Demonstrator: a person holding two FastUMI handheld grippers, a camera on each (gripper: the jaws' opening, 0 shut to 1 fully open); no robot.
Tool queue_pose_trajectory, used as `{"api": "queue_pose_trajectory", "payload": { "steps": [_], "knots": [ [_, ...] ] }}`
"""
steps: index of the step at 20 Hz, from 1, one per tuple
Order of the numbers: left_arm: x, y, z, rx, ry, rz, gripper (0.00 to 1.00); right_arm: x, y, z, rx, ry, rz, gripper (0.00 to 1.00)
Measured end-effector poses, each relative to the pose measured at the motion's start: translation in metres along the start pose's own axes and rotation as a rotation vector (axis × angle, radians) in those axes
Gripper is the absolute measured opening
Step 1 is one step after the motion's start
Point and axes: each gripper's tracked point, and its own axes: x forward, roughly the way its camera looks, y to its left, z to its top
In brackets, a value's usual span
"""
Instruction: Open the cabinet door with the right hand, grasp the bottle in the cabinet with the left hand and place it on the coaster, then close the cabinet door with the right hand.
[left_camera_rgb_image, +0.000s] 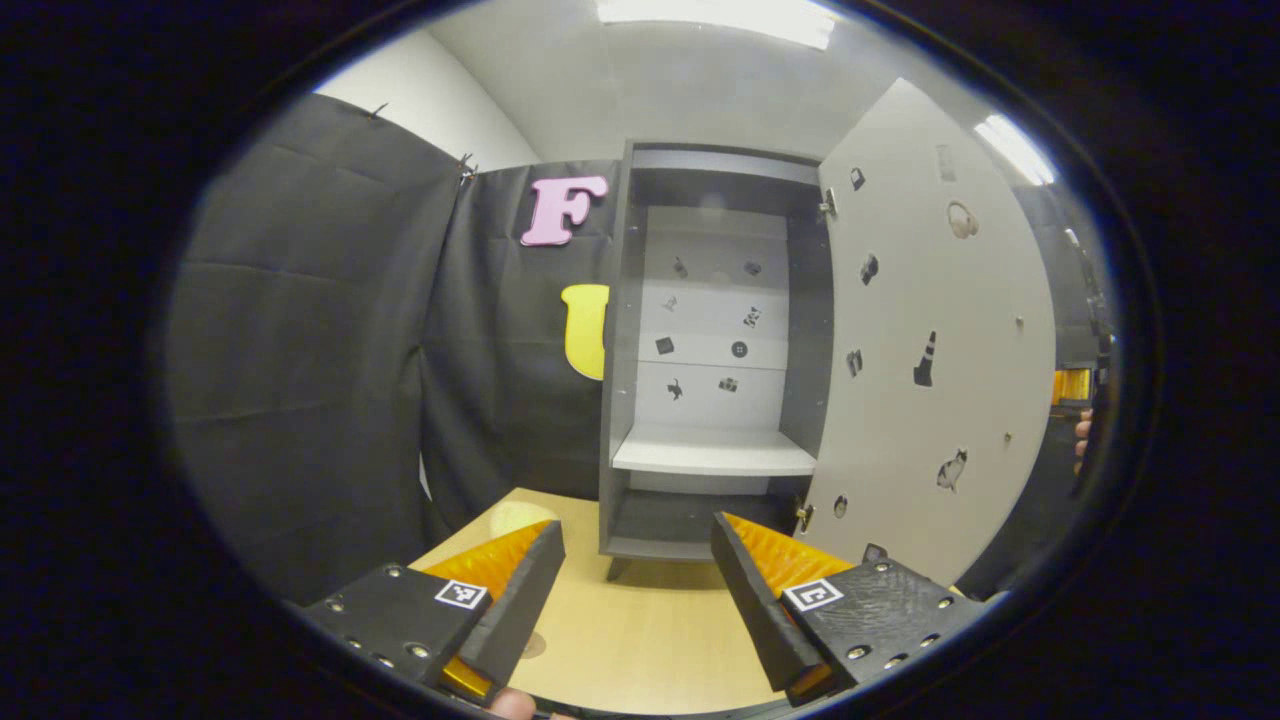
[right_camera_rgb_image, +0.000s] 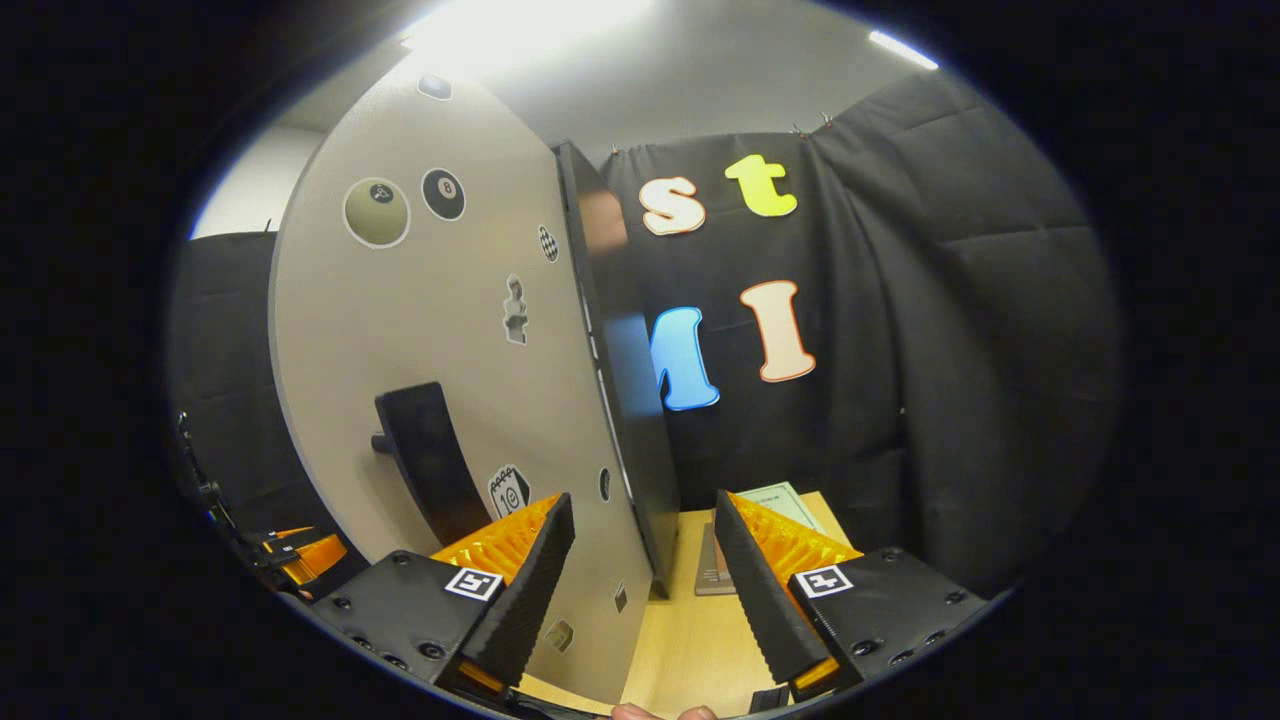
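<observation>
Right gripper (right_camera_rgb_image: 645, 560): fingers standing apart, gripping nothing, pointing at the outer face of the cabinet door (right_camera_rgb_image: 450, 330). Door handle (right_camera_rgb_image: 425, 450) lying up and to the left of the jaws, near but not touching, long axis running upright with a slight tilt. Dark upright edge (right_camera_rgb_image: 620, 380) rising just above the gap between the fingers; not telling whether door edge or cabinet side.

Left gripper (left_camera_rgb_image: 638, 560): fingers likewise standing apart and holding nothing, hovering over the table (left_camera_rgb_image: 640, 640), aiming straight into the cabinet (left_camera_rgb_image: 620, 350). Door swung wide on the right of the opening, inner face turned toward this camera. Shelf (left_camera_rgb_image: 715, 455) carrying nothing that can be made out.

Pale round patch (left_camera_rgb_image: 515, 518) lying on the table just left of the cabinet foot, possibly the coaster, mostly hidden by a finger. Bottle's whereabouts: cannot tell.

Judging the closing step to be pending: right hand being the nearer one, needing to travel left toward the handle.
</observation>
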Motion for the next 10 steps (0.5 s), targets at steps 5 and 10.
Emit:
{"api": "queue_pose_trajectory", "payload": {
  "steps": [5,10],
  "knots": [
    [0.02,0.03,-0.007,0.027,0.03,-0.058,0.89,-0.012,0.003,0.011,-0.007,-0.055,-0.108,0.92],
    [0.032,0.061,-0.004,0.017,0.046,-0.097,0.9,-0.016,0.025,0.006,0.009,-0.06,-0.18,0.92]
  ]
}}
